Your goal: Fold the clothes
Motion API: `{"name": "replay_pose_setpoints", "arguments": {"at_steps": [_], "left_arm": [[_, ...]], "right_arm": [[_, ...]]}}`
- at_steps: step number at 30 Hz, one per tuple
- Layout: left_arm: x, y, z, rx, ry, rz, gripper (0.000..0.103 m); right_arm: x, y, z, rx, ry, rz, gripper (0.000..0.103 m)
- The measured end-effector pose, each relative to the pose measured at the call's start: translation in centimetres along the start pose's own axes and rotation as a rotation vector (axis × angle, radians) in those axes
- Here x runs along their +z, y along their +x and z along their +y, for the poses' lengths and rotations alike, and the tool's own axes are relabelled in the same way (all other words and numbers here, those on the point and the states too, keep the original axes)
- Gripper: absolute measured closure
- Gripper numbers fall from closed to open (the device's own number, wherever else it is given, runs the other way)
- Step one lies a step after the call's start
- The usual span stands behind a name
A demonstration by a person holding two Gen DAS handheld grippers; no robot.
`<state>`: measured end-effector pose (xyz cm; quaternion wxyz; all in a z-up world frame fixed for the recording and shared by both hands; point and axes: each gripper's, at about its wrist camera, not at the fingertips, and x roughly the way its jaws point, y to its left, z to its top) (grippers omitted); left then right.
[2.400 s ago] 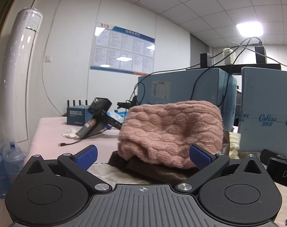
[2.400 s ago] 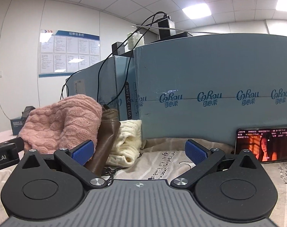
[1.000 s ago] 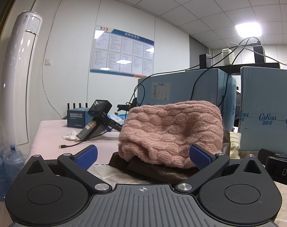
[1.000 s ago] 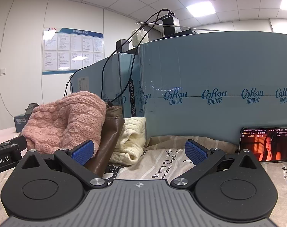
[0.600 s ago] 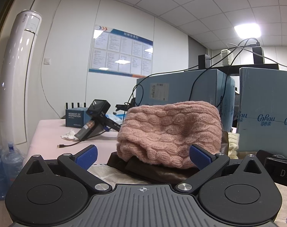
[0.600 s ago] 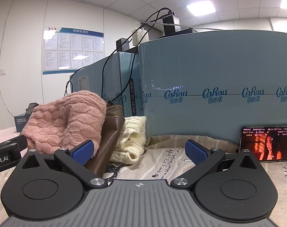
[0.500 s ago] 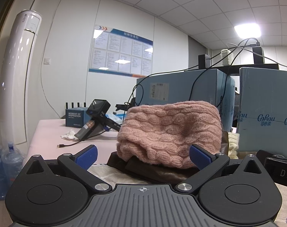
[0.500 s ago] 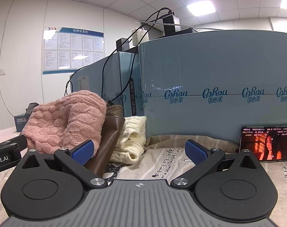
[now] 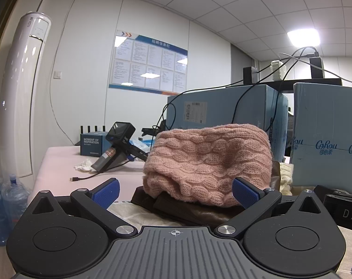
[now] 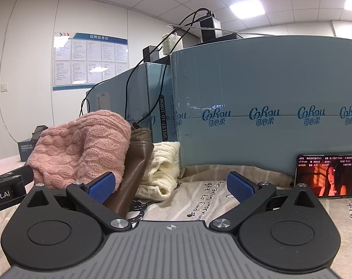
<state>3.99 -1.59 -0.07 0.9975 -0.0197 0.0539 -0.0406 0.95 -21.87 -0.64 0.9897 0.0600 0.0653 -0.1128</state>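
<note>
A folded pink cable-knit sweater (image 9: 206,160) lies on top of a brown leather garment (image 9: 189,209) on the table, straight ahead in the left wrist view. In the right wrist view the pink sweater (image 10: 83,148) is at the left, with the brown garment (image 10: 136,174) beside it and a cream knit garment (image 10: 162,169) next to that. My left gripper (image 9: 174,189) is open and empty, just short of the pile. My right gripper (image 10: 170,186) is open and empty above a printed beige cloth (image 10: 206,200).
Tall blue cardboard boxes (image 10: 257,116) stand behind the clothes. A phone with a lit screen (image 10: 329,176) leans against them at the right. A handheld device (image 9: 120,144), a small dark box (image 9: 92,143) and a cable lie on the pink table at the left.
Both views have shifted only slightly. The clothes have not moved and both grippers stay open.
</note>
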Motion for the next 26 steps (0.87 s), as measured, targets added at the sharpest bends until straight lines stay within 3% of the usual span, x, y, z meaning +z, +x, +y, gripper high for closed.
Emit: {"name": "replay_pose_setpoints", "arguments": {"at_steps": [26], "left_arm": [[0.03, 0.14, 0.07, 0.001, -0.004, 0.004, 0.000]], "right_arm": [[0.02, 0.07, -0.08, 0.004, 0.002, 0.010, 0.000]]}}
